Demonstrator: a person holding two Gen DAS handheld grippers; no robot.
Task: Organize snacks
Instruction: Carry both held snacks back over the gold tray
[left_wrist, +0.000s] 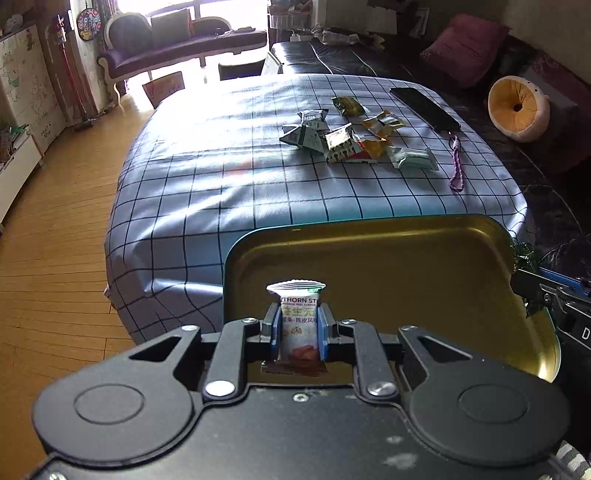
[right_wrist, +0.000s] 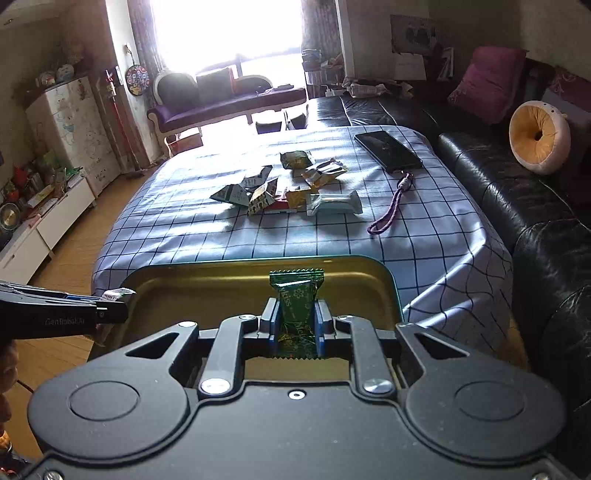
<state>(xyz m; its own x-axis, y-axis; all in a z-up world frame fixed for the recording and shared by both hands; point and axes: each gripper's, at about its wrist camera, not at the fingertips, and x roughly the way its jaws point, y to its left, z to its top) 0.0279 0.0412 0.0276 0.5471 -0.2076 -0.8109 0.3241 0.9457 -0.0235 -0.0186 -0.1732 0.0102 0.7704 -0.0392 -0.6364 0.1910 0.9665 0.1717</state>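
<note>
left gripper (left_wrist: 296, 325) clamps white snack (left_wrist: 297, 321), right gripper (right_wrist: 294, 325) clamps green snack (right_wrist: 297, 310), over tin (left_wrist: 406, 258)

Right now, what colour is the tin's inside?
Gold inside the tin; the left wrist view shows it best.

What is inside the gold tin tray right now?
No snack shows on the visible floor of the gold tin tray. The white snack packet and green snack packet hang above it, gripped. The grippers hide its near part.
</note>
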